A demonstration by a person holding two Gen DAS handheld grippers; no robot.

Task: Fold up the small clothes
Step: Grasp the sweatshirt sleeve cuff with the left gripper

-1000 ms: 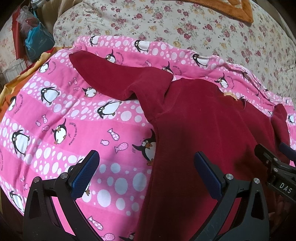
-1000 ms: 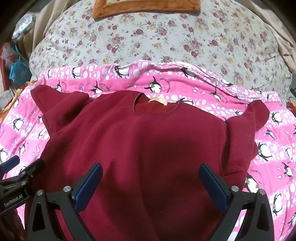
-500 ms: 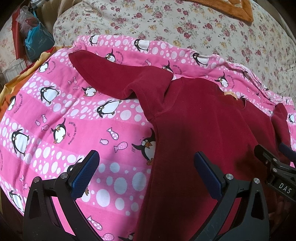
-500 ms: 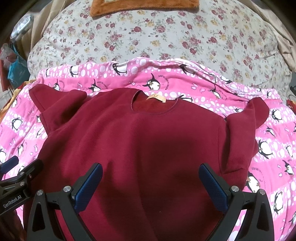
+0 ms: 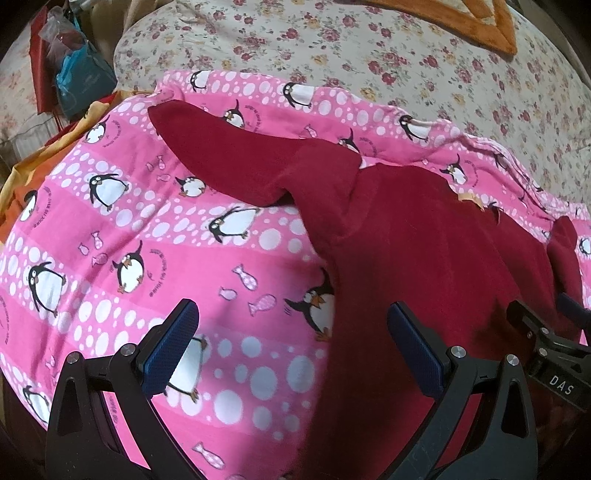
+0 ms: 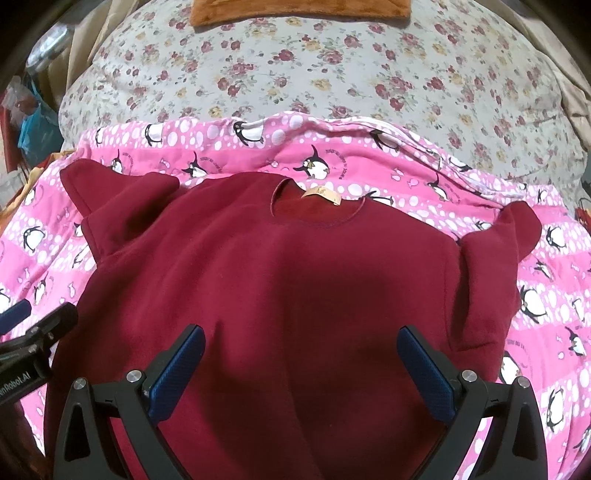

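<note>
A dark red long-sleeved sweater (image 6: 295,280) lies flat, front up, on a pink penguin blanket (image 5: 147,240). Its neck with a tan label (image 6: 320,192) points away from me. The left sleeve (image 5: 236,162) stretches up and to the left; the right sleeve (image 6: 491,266) is bent back beside the body. My left gripper (image 5: 291,343) is open and empty above the sweater's left edge. My right gripper (image 6: 301,365) is open and empty above the lower middle of the sweater. Each gripper shows at the edge of the other's view.
The blanket lies on a bed with a floral cover (image 6: 332,74). An orange plush cloth (image 6: 295,11) lies at the far edge. Bags and clutter (image 5: 74,74) stand beyond the bed's left side. Orange-yellow fabric (image 5: 26,177) shows at the left.
The right wrist view has closed in slightly on the sweater. Both grippers stay open and empty. The sweater has not moved.
</note>
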